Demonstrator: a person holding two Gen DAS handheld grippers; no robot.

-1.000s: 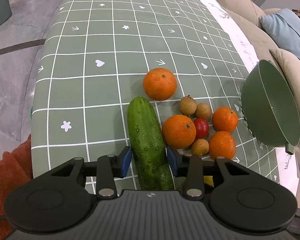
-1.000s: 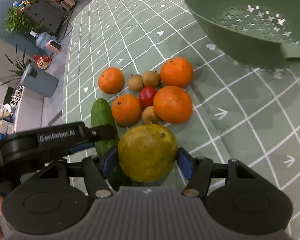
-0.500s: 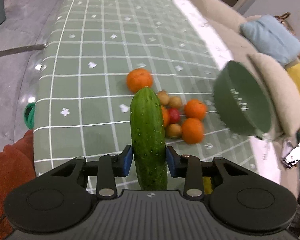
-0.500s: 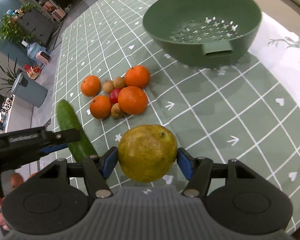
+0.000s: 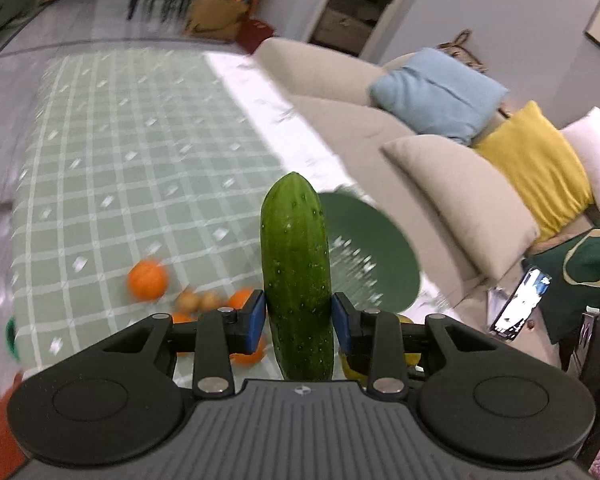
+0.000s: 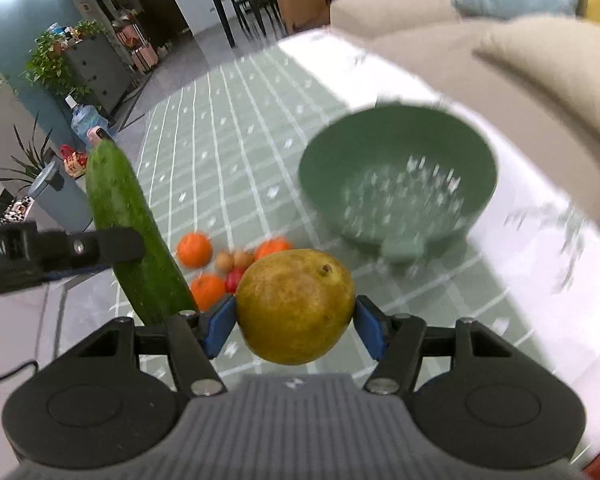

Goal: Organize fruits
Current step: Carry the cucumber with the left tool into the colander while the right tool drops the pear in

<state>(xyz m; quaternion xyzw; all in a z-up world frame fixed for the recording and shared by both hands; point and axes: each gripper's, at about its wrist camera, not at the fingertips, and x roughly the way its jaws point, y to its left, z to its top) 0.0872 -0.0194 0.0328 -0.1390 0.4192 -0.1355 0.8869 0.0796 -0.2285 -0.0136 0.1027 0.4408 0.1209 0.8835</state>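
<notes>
My left gripper [image 5: 299,316] is shut on a green cucumber [image 5: 296,276] and holds it in the air above the table, pointing forward. My right gripper [image 6: 294,322] is shut on a yellow-green pear [image 6: 294,306], also held above the table. The cucumber [image 6: 132,236] and the left gripper show at the left of the right wrist view. A green colander [image 6: 396,180] stands on the table ahead of the pear; it also shows behind the cucumber [image 5: 372,252]. Oranges [image 6: 194,249], small brown fruits [image 6: 232,260] and a red one [image 6: 233,280] lie in a cluster on the green checked tablecloth [image 6: 220,152].
A beige sofa [image 5: 440,160] with blue [image 5: 436,94], yellow [image 5: 540,168] and white cushions runs along the table's right side. A phone [image 5: 518,304] and a green bag [image 5: 580,272] lie at the right. A grey bin [image 6: 56,196] and plants stand on the floor at the left.
Both grippers have risen and tilted up with their fruit. The table, the fruit cluster and the colander now look smaller and lower, and the views are motion-blurred.
</notes>
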